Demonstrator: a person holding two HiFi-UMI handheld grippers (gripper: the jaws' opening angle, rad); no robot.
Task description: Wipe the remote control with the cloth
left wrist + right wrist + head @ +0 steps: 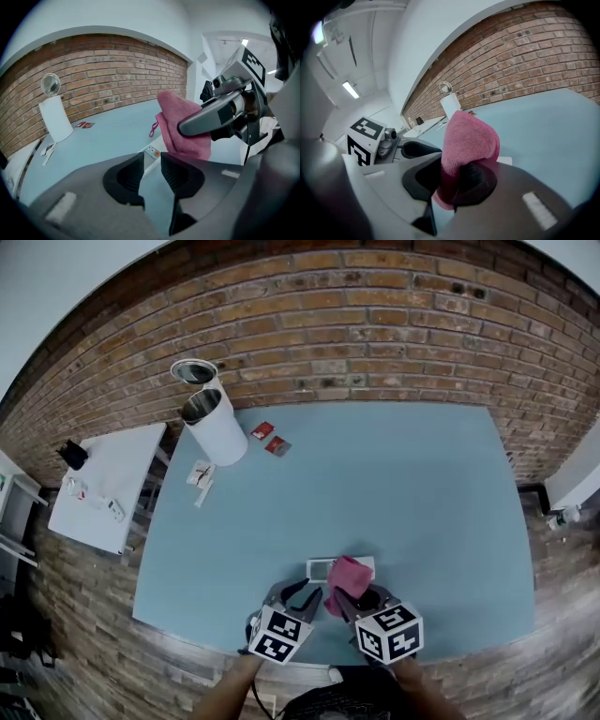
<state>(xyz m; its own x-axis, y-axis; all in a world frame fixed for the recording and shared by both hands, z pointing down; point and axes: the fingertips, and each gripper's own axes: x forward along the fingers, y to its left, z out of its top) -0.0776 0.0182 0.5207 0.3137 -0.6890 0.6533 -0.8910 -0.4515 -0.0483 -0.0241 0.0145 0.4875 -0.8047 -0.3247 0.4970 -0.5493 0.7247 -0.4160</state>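
Remote control (322, 568) lies on the surface (394, 493) just ahead of the left gripper (151, 169), whose jaws stand slightly apart with nothing between them. The right gripper (452, 180) pinches the pink cloth (466, 138) beside it. The wipe itself seems still to come.

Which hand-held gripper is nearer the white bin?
Left. The white bin stands ahead-left of the left hand-held gripper; the right hand-held gripper is farther right.

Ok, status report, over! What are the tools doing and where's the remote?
Right tool shut on pink cloth. Left tool open, empty. Remote control flat on table, just ahead of both. Nothing blocking it.
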